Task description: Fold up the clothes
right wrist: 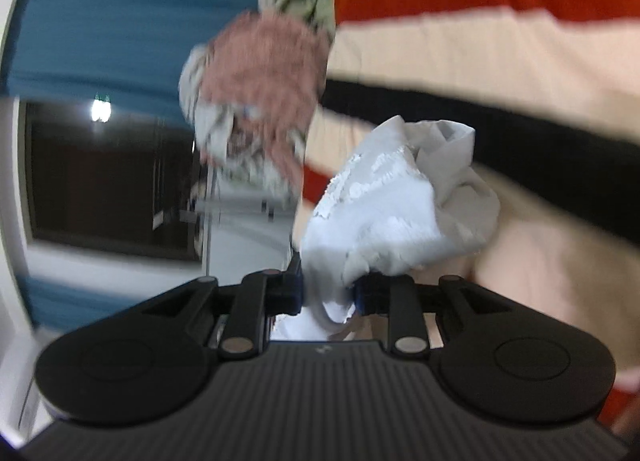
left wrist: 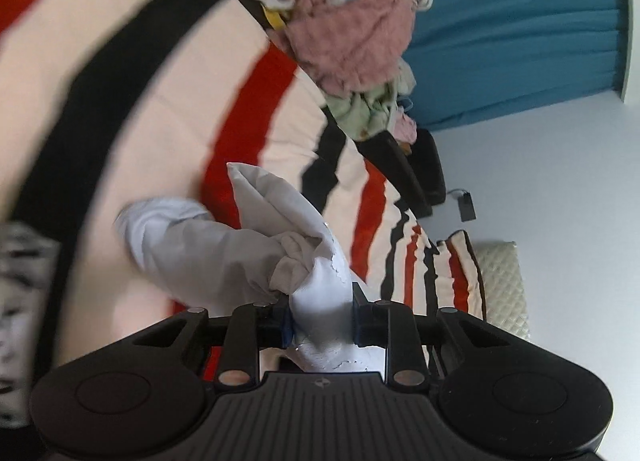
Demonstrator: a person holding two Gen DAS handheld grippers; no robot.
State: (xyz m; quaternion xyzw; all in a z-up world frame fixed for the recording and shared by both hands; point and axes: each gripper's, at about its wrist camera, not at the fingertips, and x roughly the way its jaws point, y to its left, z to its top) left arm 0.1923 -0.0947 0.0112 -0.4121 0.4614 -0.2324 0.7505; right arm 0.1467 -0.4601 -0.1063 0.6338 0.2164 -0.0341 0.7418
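Two grips on one white garment (left wrist: pixel 256 245), w/ my left gripper (left wrist: pixel 322 321) clamped on a bunched wad of it and my right gripper (right wrist: pixel 328 295) pinching another crumpled part (right wrist: pixel 384 205). Both sets of jaws are closed on cloth, fabric squeezed between the pads. The garment hangs up off the striped bedspread (left wrist: pixel 132 109), still rumpled, not spread flat, so I'd say folding proper hasn't begun.

Risks as I judge them: I've got thick bunches, not clean edges or corners, so when I pull it apart it prob won't open square and any fold would come out lopsided. A layer could also slide out of a pad under tension, esp. on the right, where the wad looks looser. The unsorted laundry pile (left wrist: pixel 352 33) w/ the pink fuzzy piece sits near; a swinging tail could snag it & drag stuff over.
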